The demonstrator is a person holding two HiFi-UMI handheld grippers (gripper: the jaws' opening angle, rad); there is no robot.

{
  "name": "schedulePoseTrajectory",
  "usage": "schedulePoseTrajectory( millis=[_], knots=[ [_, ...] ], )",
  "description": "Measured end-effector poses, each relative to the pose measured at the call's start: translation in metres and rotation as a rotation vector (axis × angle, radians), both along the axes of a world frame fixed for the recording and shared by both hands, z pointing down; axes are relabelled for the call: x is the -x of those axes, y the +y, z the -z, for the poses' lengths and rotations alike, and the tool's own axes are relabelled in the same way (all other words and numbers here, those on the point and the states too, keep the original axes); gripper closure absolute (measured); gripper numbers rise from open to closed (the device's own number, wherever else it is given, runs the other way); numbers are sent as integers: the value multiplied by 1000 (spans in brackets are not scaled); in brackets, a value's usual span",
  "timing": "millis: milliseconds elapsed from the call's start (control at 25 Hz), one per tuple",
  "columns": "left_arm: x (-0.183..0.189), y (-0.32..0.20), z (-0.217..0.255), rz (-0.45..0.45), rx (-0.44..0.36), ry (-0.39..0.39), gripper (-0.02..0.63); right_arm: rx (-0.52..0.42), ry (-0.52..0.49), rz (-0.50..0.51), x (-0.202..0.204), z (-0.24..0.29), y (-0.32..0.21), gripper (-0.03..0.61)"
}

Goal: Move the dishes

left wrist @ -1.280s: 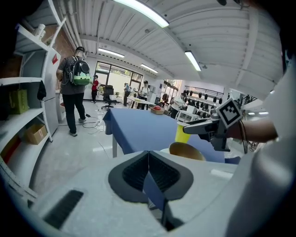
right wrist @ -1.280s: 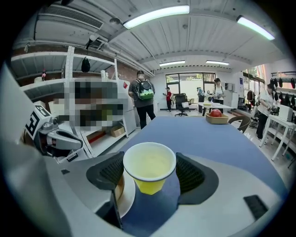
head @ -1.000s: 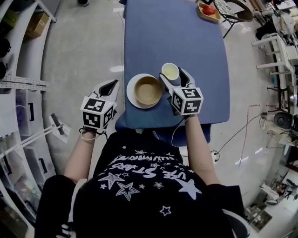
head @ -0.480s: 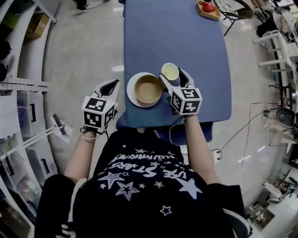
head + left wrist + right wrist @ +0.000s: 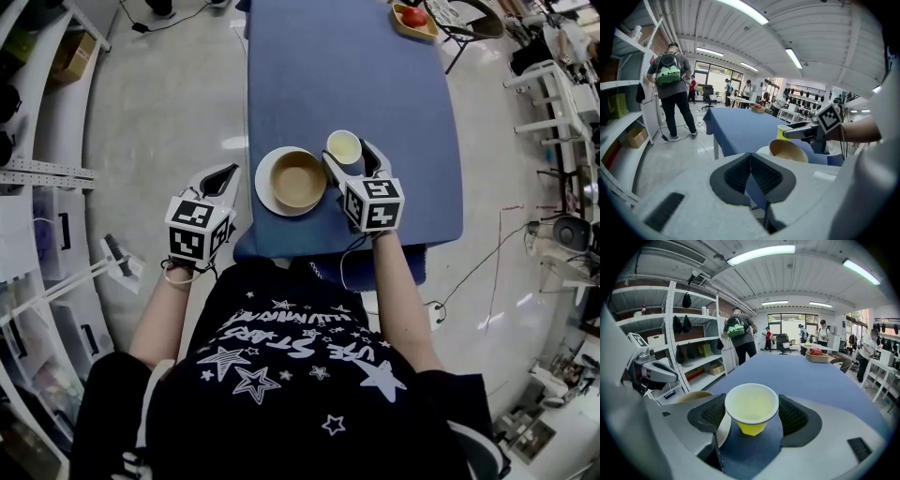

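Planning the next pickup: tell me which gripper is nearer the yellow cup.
Right. The right gripper has the yellow cup between its jaws on the table; the left gripper, jaws shut, hangs off the table's left edge, beyond the bowl.

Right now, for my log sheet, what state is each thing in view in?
left gripper: shut, empty, beside the table.
right gripper: jaws close beside the rim of the yellow cup; grip unclear.
yellow cup: upright, empty, on the table.
brown bowl: upright, empty, on the white plate.
white plate: flat on the table.
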State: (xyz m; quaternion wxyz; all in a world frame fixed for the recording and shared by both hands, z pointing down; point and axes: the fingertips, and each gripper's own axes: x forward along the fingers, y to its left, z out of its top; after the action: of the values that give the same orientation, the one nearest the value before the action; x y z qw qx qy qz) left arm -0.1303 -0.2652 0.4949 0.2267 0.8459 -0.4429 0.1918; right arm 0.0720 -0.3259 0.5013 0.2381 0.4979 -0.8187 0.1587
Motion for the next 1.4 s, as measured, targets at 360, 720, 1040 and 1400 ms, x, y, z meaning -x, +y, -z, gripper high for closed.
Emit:
schedulePoseTrajectory(
  millis=[360, 720, 1040, 1400],
  knots=[
    [5, 2, 2, -1, -10, 6, 594, 15, -15, -15, 2, 3, 11, 227],
    [5, 2, 6, -2, -24, 22, 594, 12, -41, -44, -3, 20, 35, 227],
    [4, 6, 7, -8, -31, 33, 594, 93, -88, -78, 9, 16, 52, 264],
    [9, 16, 1, -25, -27, 38, 594, 112, -89, -126, 15, 9, 72, 288]
  ],
)
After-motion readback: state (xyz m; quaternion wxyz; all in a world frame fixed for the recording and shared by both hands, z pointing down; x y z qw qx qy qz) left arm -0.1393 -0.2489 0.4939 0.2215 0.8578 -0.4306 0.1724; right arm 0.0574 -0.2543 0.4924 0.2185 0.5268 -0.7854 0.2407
